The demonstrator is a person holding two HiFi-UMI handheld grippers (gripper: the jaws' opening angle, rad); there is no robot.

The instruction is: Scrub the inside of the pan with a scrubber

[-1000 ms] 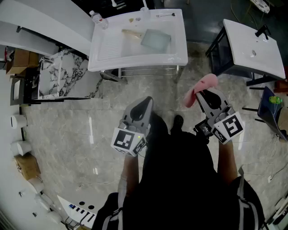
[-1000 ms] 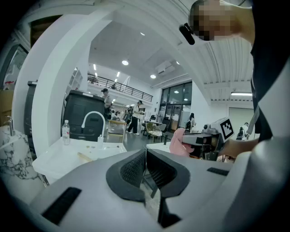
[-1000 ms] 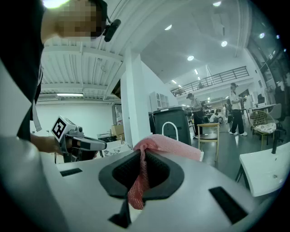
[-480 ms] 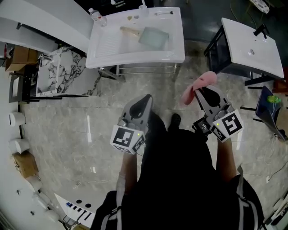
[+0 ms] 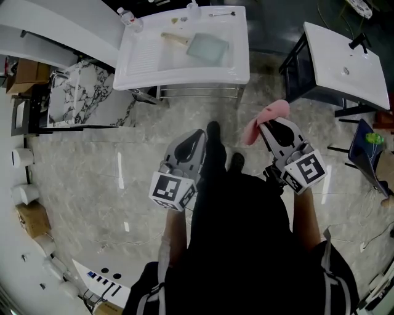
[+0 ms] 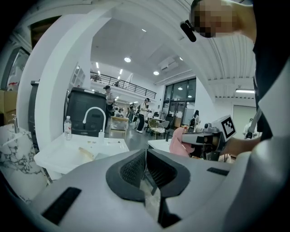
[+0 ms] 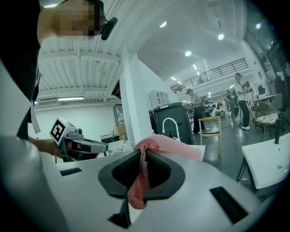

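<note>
The pan (image 5: 208,47), a grey-green square one with a wooden handle (image 5: 175,39), lies in the white sink (image 5: 237,67) far ahead at the top of the head view. Both grippers are held at waist height over the floor, well short of it. My right gripper (image 5: 266,126) is shut on a pink mesh scrubber (image 5: 274,111); the mesh hangs down between its pads (image 7: 142,170). My left gripper (image 5: 197,136) is shut with nothing in it (image 6: 145,165). From the left gripper view the scrubber (image 6: 178,142) shows to the right.
A water bottle (image 5: 126,16) stands at the sink's back left corner and a white tap (image 6: 93,113) rises behind it. A second white basin table (image 5: 348,61) stands at the right, marble slabs (image 5: 80,98) at the left. The person's shoes (image 5: 213,132) are on the tiled floor.
The person has stepped forward: a foot has swung out ahead, and the sink has slid up and left in the head view. Both grippers keep their hold and pose.
</note>
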